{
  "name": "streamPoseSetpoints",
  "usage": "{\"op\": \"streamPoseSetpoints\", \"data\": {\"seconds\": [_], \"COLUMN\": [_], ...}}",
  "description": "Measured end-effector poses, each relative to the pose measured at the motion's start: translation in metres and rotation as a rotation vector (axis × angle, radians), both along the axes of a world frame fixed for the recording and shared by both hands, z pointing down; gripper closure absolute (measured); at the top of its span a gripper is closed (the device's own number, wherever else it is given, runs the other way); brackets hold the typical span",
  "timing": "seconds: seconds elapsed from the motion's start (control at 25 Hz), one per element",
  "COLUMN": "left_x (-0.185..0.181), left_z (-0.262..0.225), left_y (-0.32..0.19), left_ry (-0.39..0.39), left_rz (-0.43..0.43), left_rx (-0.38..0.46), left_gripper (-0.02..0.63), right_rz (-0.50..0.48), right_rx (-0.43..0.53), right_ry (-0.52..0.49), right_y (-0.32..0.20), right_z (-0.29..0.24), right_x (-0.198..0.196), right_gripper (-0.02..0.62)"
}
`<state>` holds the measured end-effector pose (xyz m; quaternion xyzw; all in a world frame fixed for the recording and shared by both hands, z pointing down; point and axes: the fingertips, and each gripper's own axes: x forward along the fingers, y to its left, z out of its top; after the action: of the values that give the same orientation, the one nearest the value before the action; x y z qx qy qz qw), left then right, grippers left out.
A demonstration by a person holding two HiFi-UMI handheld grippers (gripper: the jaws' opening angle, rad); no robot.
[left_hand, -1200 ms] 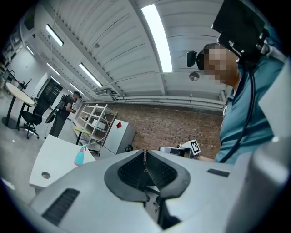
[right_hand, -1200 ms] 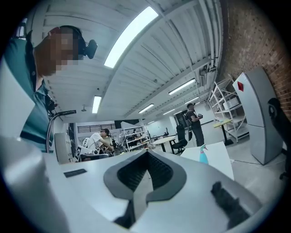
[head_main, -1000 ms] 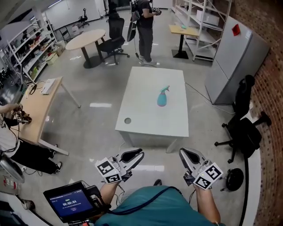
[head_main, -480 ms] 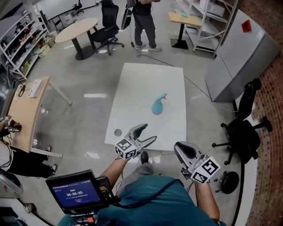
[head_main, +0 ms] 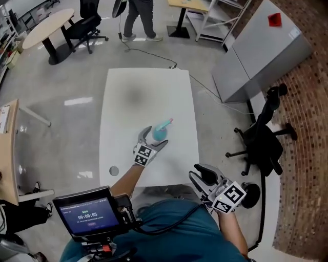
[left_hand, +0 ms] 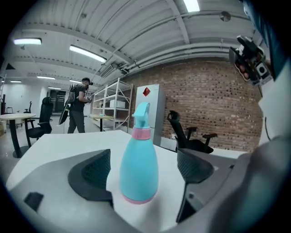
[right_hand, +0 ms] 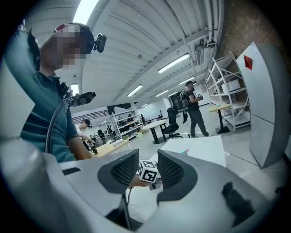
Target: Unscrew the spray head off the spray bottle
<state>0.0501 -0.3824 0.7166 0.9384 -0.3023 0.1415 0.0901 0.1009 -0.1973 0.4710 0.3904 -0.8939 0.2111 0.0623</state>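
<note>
A teal spray bottle with a pink collar stands upright on the white table, its spray head on top. My left gripper reaches over the table's near half. Its jaws are opening and stand on either side of the bottle's body, with a gap at each pad. My right gripper hangs off the table's near right corner, close to my body. In the right gripper view its jaws are opening with nothing between them; only the left gripper's marker cube shows through the gap.
A round hole sits in the table's near left corner. A black office chair and a grey cabinet stand to the right. A person stands beyond the table's far end. A small screen is mounted low at my left.
My left gripper has gone from near my body out over the table to the bottle, and its jaws have spread. The right jaws have parted a little. The head view has come closer.
</note>
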Motion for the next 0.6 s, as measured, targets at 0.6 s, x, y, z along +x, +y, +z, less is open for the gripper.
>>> {"op": "streamPoseSetpoints", "data": {"seconds": [0.6], "left_x": [0.044], "left_z": [0.052], "left_y": [-0.02], "left_ry": [-0.113], "left_rz": [0.043], "left_rx": [-0.035], "left_gripper": [0.195], "right_rz": [-0.08], "right_rx": [-0.153], "right_ry": [0.028], "right_y": [-0.067], "right_z": [0.057], "right_x": [0.007], "right_gripper": [0.472]}}
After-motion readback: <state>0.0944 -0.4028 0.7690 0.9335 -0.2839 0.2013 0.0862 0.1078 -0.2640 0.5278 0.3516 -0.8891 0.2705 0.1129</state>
